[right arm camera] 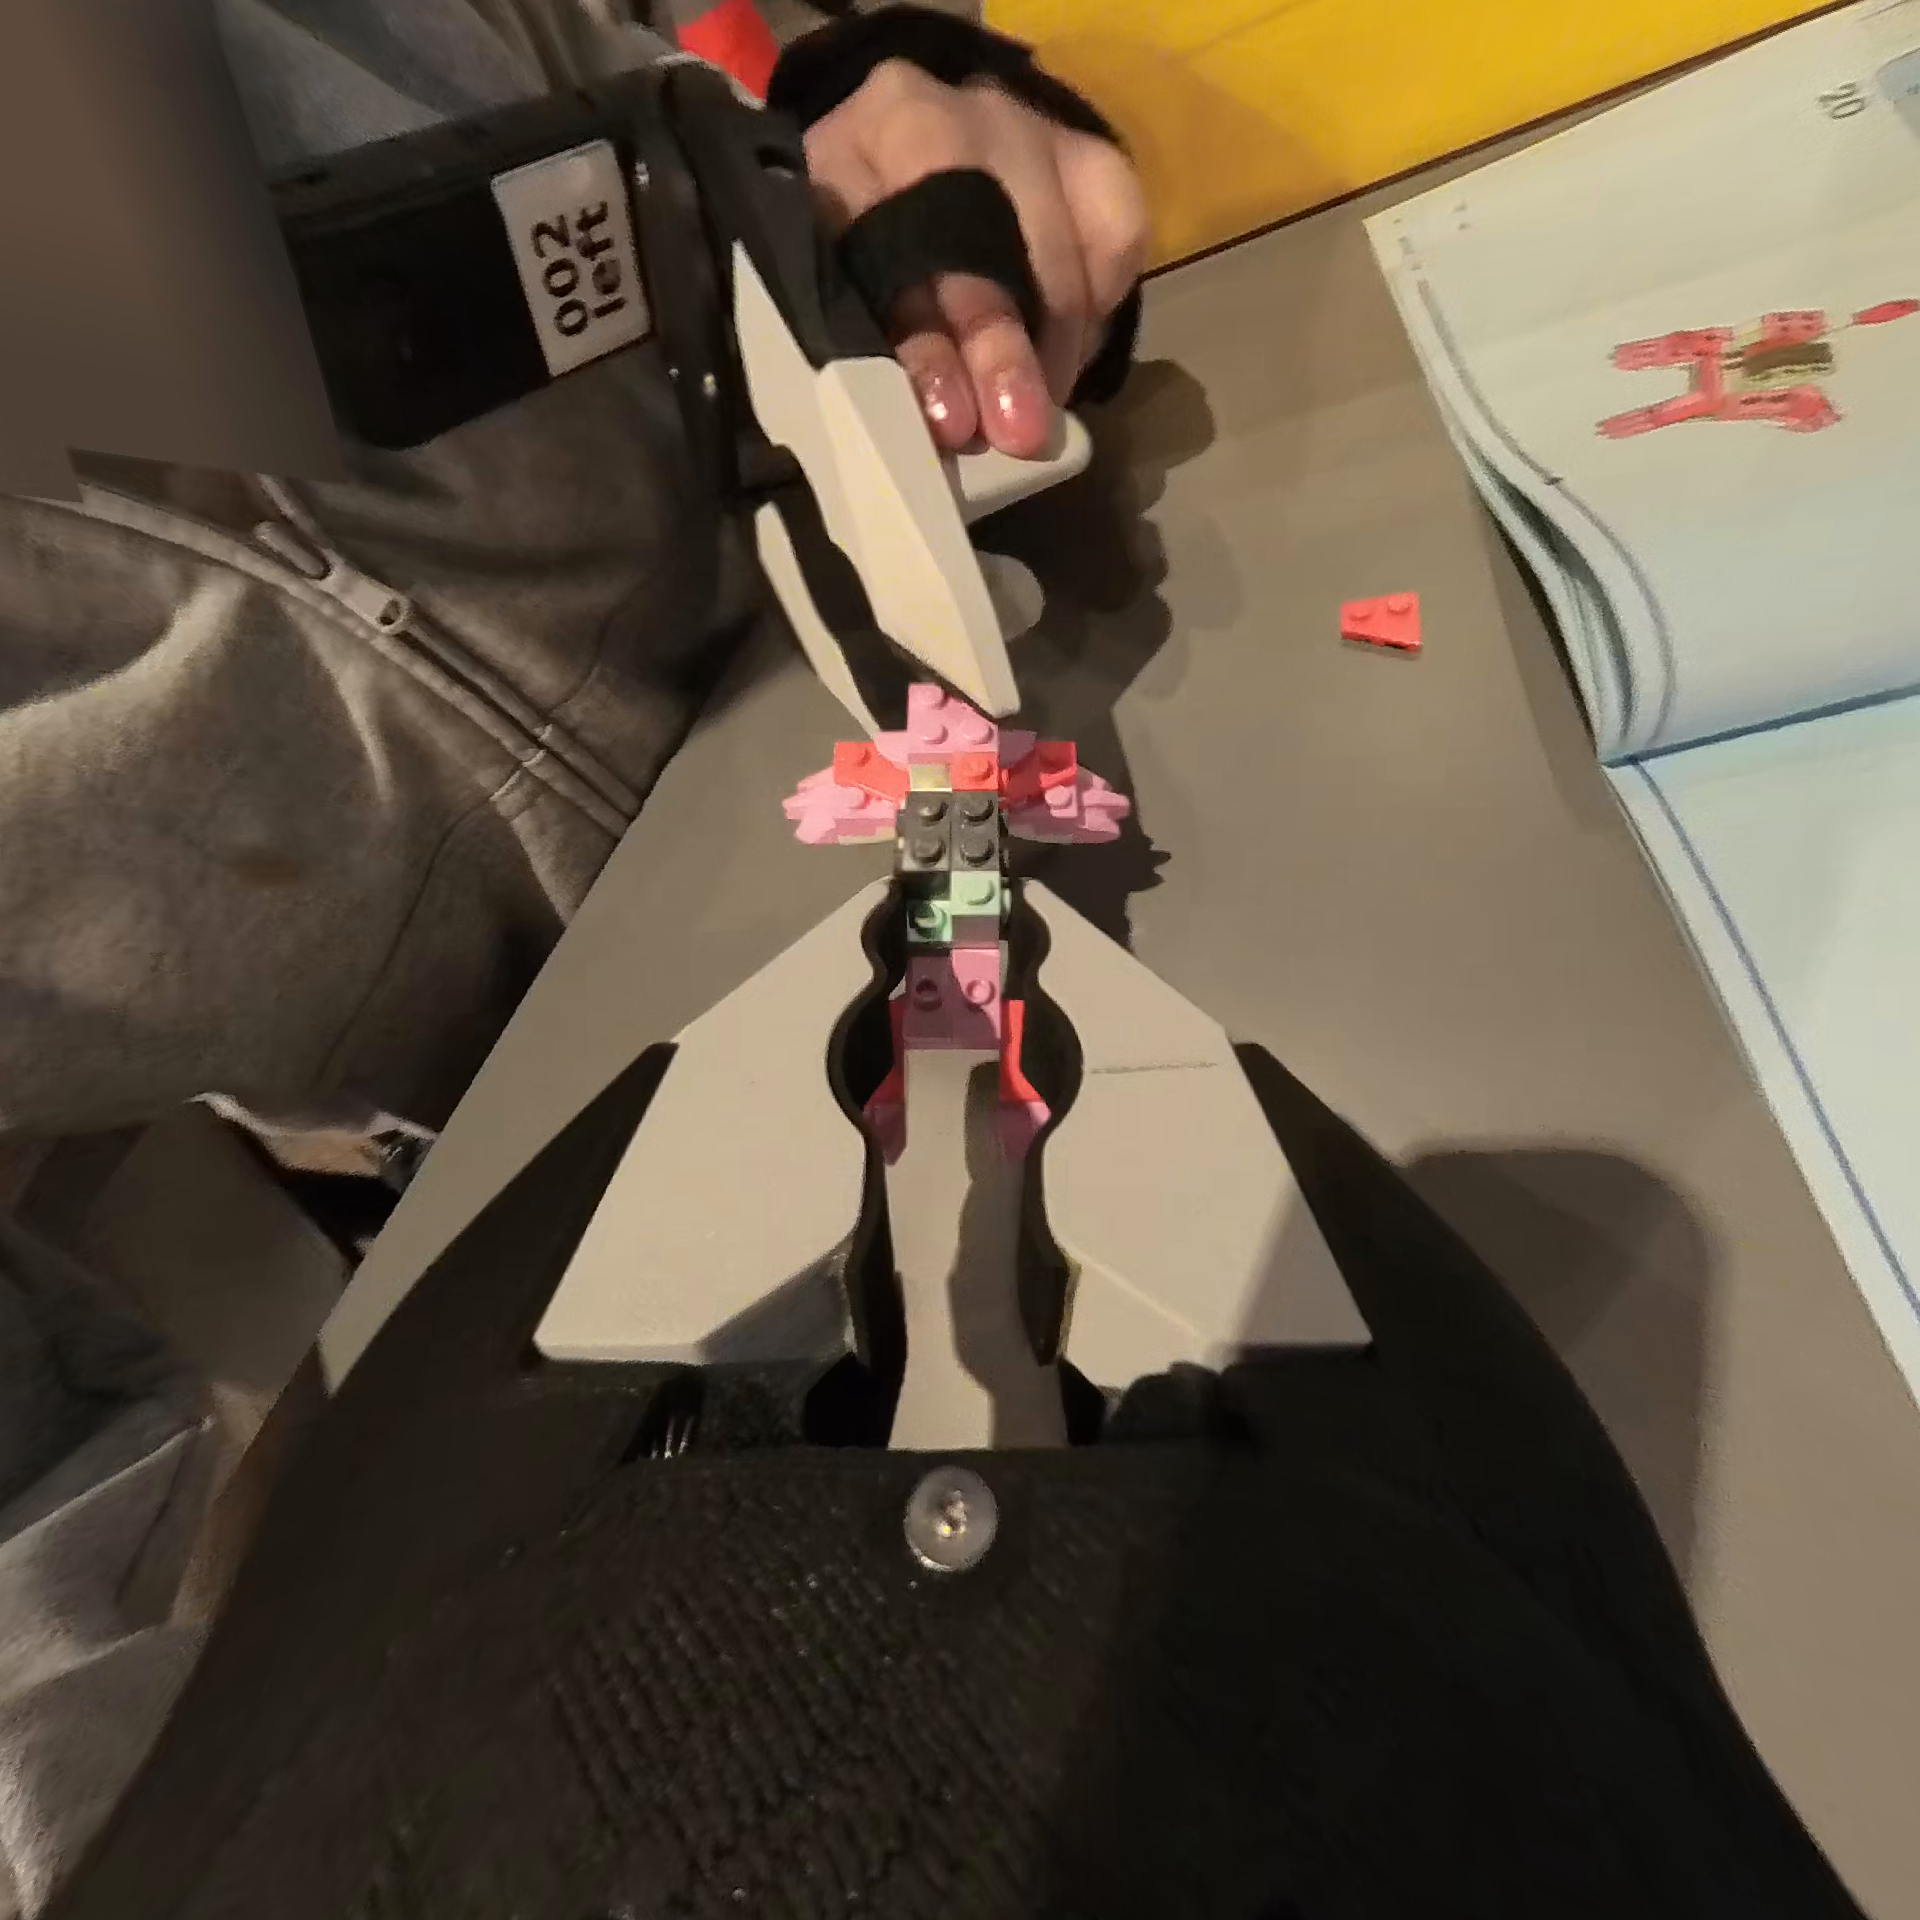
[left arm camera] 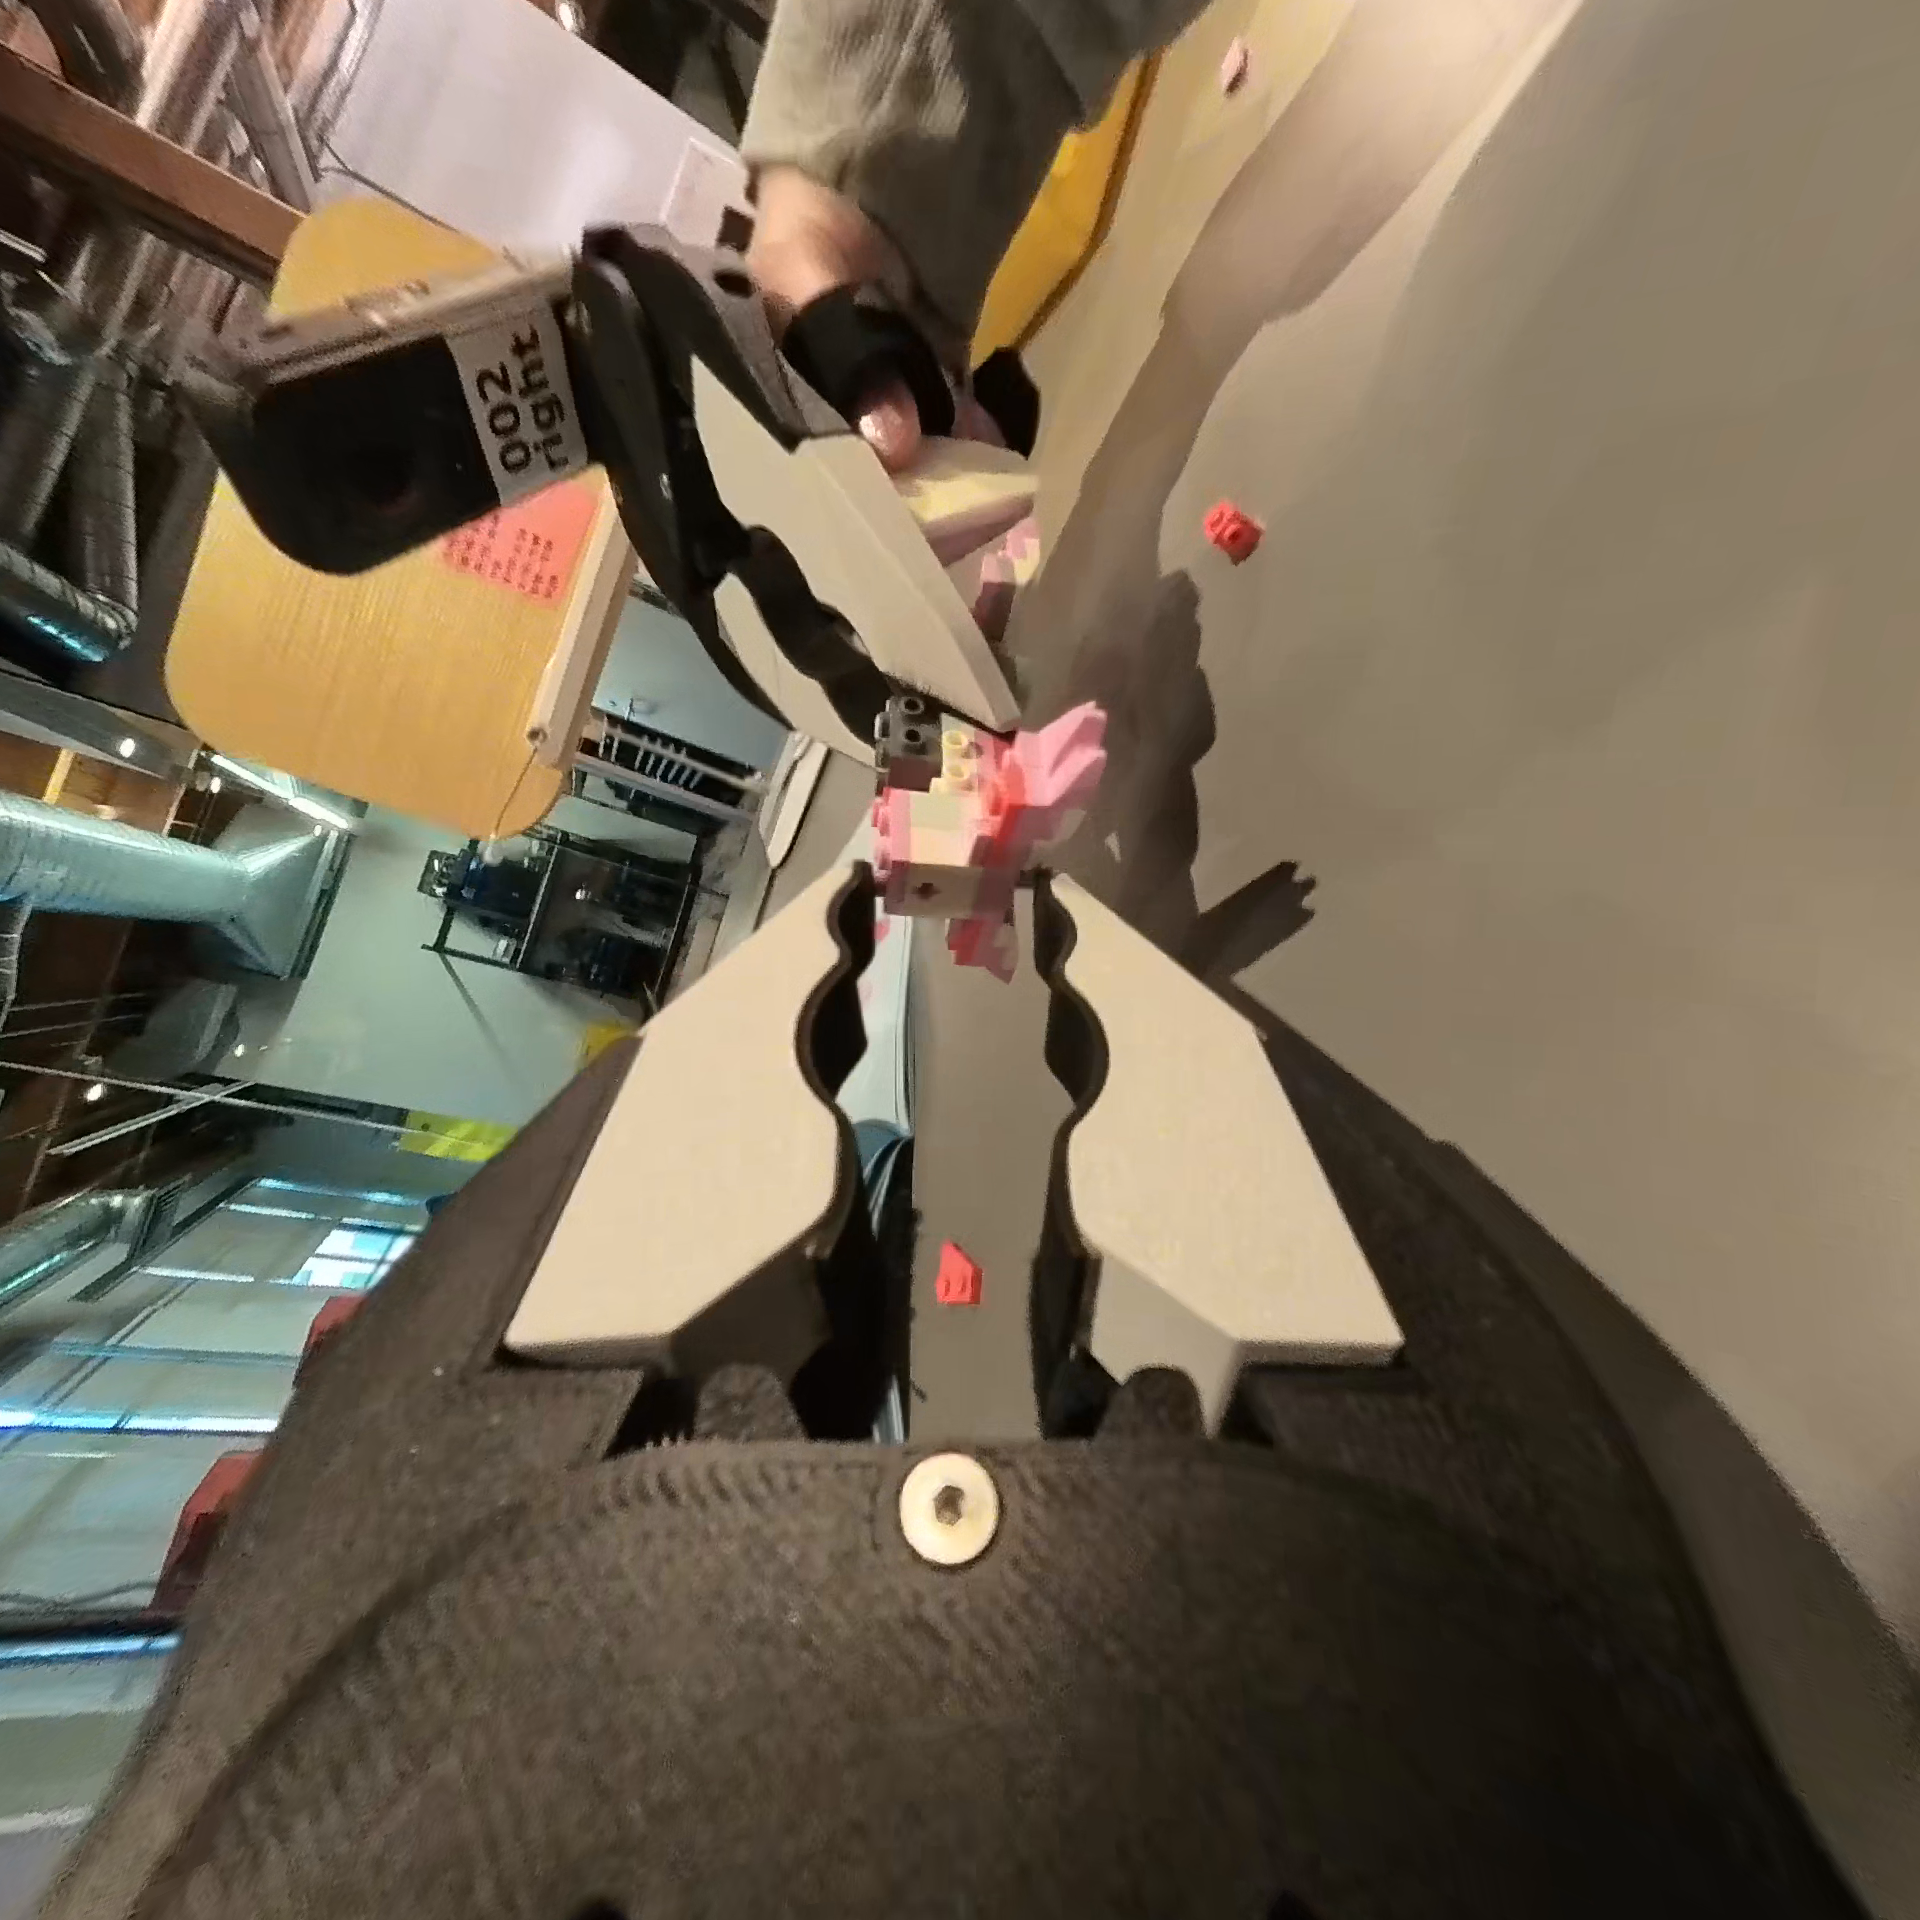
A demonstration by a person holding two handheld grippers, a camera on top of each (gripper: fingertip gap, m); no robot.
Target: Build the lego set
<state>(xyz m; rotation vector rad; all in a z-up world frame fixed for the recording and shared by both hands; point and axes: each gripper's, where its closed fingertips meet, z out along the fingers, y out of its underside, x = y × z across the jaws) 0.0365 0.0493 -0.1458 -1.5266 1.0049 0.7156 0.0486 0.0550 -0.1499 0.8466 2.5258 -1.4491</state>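
In the left wrist view the left tongs [left arm camera: 958, 894] stand narrowed at twelve o'clock, their tips clenched on the cream and pink end of the lego model [left arm camera: 951, 831]; the right tongs [left arm camera: 940, 717] reach in from eleven o'clock and meet the model's dark grey block, though whether their tips pinch it is hard to make out here; the model's pink wings are partly hidden behind the fingers; a red wedge plate [left arm camera: 961, 1273] shows on the counter [left arm camera: 1558, 727] through the gap at six o'clock, a small red brick [left arm camera: 1233, 532] lies at two o'clock, and a tiny pink piece [left arm camera: 1234, 64] sits near the top edge, too small to tell. In the right wrist view the right tongs [right arm camera: 954, 904] are nearly closed, grasping the model [right arm camera: 951, 831] by its green and black middle, held above the counter [right arm camera: 1299, 831]; the left tongs [right arm camera: 977, 707] come down from twelve o'clock onto its far pink end; its pink and red tail runs back between the fingers, partly hidden; the red wedge plate [right arm camera: 1382, 620] lies at two o'clock, beside an open instruction booklet [right arm camera: 1714, 520] cut off at the right edge.
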